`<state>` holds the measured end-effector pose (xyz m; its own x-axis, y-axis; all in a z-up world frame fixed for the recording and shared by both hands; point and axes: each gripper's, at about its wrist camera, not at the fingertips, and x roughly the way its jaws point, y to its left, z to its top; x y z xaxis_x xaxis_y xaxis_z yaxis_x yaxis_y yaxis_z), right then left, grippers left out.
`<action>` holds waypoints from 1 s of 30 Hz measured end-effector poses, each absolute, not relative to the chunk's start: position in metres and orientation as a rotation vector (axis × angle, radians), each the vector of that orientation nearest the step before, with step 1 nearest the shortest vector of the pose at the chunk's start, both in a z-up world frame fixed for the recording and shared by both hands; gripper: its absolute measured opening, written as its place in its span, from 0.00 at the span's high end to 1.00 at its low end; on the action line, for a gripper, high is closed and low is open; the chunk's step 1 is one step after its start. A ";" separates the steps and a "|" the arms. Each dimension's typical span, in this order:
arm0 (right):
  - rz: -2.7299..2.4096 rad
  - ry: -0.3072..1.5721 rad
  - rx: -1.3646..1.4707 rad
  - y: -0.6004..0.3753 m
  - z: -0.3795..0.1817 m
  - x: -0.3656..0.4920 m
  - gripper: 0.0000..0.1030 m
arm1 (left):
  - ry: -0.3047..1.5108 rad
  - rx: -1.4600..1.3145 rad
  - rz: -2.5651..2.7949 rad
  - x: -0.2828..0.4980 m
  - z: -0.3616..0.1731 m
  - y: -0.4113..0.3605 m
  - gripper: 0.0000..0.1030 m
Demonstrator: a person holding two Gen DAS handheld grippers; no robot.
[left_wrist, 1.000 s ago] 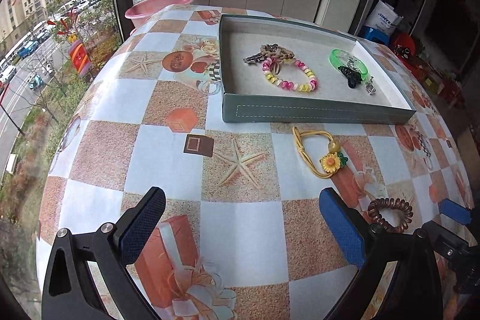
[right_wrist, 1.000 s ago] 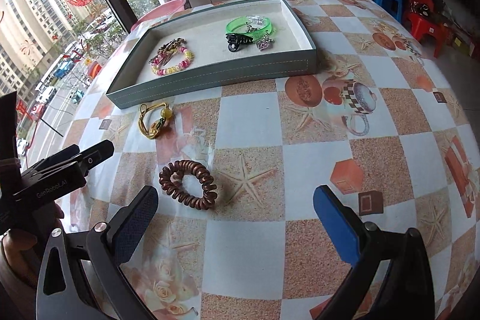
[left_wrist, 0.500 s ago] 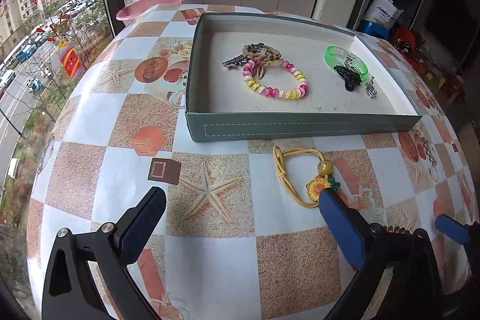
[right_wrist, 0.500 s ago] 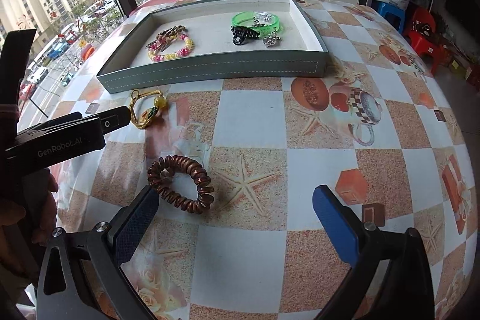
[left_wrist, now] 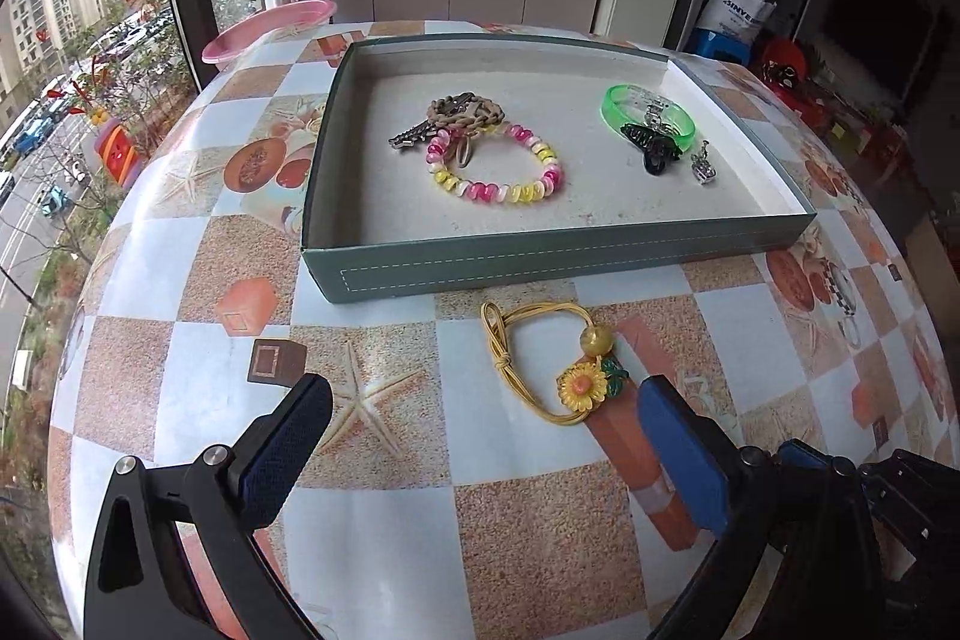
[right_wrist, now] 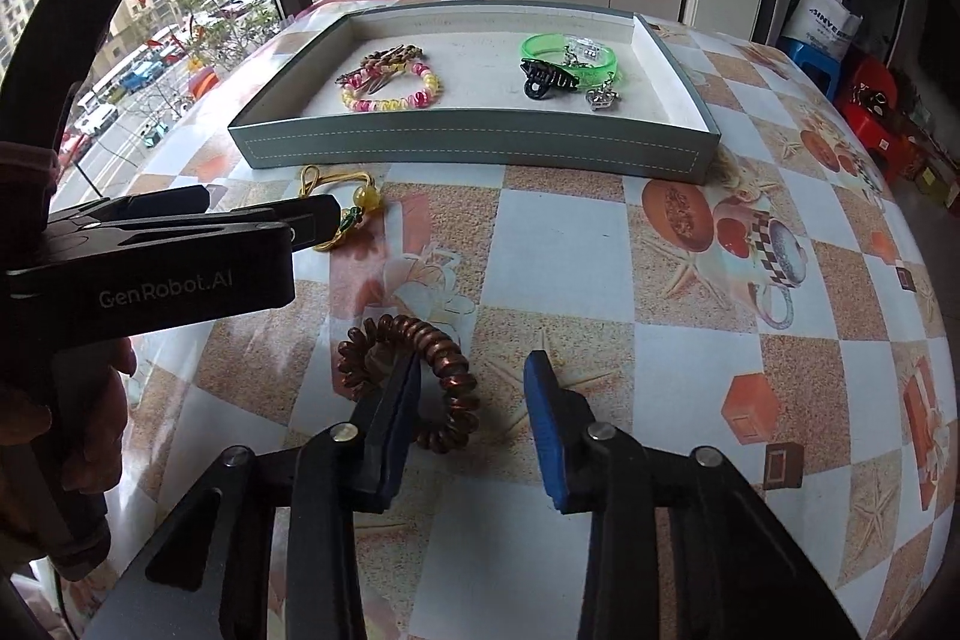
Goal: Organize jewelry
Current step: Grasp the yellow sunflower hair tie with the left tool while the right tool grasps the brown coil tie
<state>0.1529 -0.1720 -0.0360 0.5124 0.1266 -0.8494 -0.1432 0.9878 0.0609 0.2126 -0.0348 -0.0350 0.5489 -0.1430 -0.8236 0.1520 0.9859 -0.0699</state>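
Right gripper, jaws spread, straddling brown coil hair tie: lower squarely, pinch one strand. Left gripper, jaws spread, nearing yellow flower tie.

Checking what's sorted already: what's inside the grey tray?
In the tray: a pink-and-yellow bead bracelet, a tan braided piece over a metal clip, a green bangle, black claw clip, silver charm. Anything beneath them is hidden.
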 end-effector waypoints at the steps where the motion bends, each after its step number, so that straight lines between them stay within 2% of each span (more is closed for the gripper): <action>1: 0.158 1.010 -0.020 -0.172 -0.036 0.151 0.79 | 0.978 0.017 -0.177 0.213 -0.036 -0.037 0.00; 3: 0.160 1.009 -0.008 -0.174 -0.036 0.149 0.80 | 0.990 0.021 -0.181 0.215 -0.039 -0.041 0.00; 6: 0.162 1.009 -0.005 -0.176 -0.036 0.147 0.82 | 1.020 0.031 -0.182 0.219 -0.045 -0.046 0.07; 11: 0.166 1.010 0.006 -0.179 -0.037 0.147 0.82 | 0.998 0.080 -0.171 0.216 -0.047 -0.055 0.09; 17: 0.163 1.011 0.016 -0.179 -0.037 0.146 0.82 | 0.982 0.089 -0.185 0.214 -0.042 -0.058 0.39; 19: 0.161 1.012 0.025 -0.181 -0.036 0.146 0.82 | 0.976 0.084 -0.191 0.213 -0.041 -0.056 0.59; 22: 0.159 1.014 0.035 -0.182 -0.036 0.145 0.82 | 0.980 0.065 -0.213 0.212 -0.039 -0.052 0.77; 30: 0.157 1.020 0.076 -0.188 -0.035 0.140 0.85 | 0.977 0.034 -0.255 0.198 -0.034 -0.041 0.77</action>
